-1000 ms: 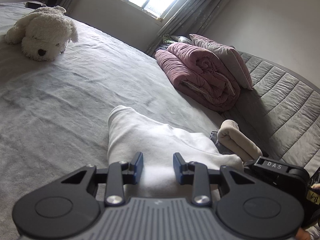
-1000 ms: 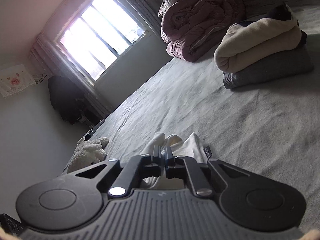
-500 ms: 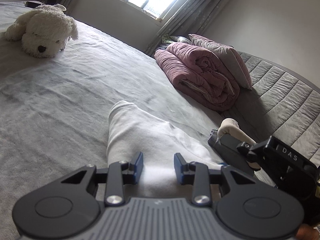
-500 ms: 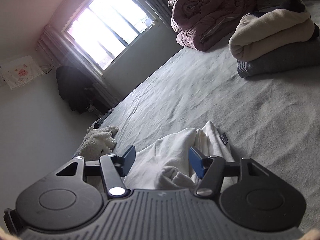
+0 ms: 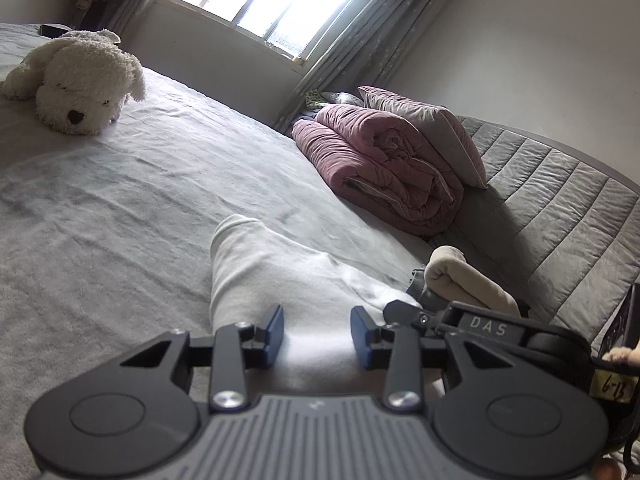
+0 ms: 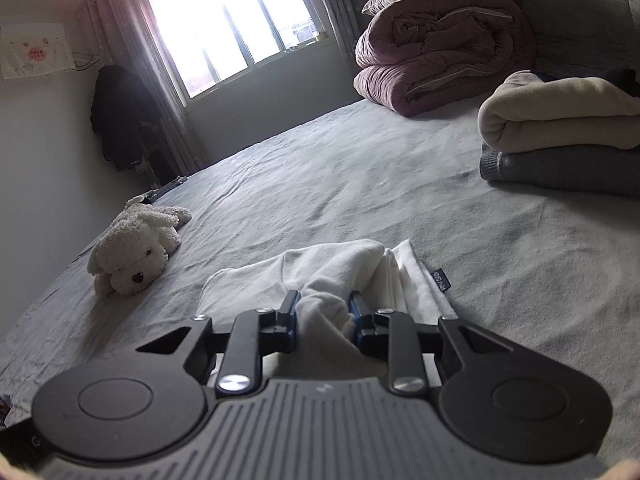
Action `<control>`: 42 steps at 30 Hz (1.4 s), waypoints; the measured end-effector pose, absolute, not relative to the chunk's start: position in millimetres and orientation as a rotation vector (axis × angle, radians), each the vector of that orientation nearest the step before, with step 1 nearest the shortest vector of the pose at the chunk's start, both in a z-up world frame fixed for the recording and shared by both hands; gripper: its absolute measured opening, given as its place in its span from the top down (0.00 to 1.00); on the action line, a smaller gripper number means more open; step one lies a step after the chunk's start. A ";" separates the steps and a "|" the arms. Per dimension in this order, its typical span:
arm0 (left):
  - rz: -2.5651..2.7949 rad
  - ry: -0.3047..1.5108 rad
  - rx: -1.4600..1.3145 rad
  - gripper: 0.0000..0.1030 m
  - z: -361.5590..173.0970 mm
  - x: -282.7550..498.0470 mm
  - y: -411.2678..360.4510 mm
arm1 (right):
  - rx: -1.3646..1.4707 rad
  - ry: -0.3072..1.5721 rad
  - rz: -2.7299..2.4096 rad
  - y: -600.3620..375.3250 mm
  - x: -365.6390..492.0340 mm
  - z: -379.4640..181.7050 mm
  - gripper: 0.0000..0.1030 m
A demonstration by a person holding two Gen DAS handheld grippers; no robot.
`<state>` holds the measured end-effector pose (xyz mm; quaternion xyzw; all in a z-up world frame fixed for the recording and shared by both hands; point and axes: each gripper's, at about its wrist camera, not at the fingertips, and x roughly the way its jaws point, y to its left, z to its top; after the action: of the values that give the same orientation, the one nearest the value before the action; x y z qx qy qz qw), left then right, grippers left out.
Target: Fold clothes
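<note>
A white garment lies folded on the grey bed sheet. My left gripper is open, its jaws held just above the garment's near end. In the right wrist view the same garment shows bunched folds and a small dark label. My right gripper has its jaws partly closed around a raised fold of the white garment. The right gripper's body shows at the right of the left wrist view.
A white plush dog lies on the bed at far left, also in the right wrist view. A stack of folded cream and grey clothes sits at right. A rolled pink duvet and pillow rest against the quilted headboard.
My right gripper opened wide after being shut, then narrowed around a fold of the white garment and swung level. My left gripper stayed open over the garment.
</note>
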<state>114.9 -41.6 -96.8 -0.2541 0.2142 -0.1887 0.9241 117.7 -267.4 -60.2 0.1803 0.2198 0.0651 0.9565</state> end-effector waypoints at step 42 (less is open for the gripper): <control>-0.426 0.442 -0.396 0.58 -104.7 118.4 -61.4 | 0.267 0.490 -0.036 -279.8 133.7 -95.4 0.58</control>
<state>118.4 -61.4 -104.7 -0.1936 0.2161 -0.2084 0.9340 133.7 -279.8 -95.4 0.1317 0.2420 -0.0179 0.9611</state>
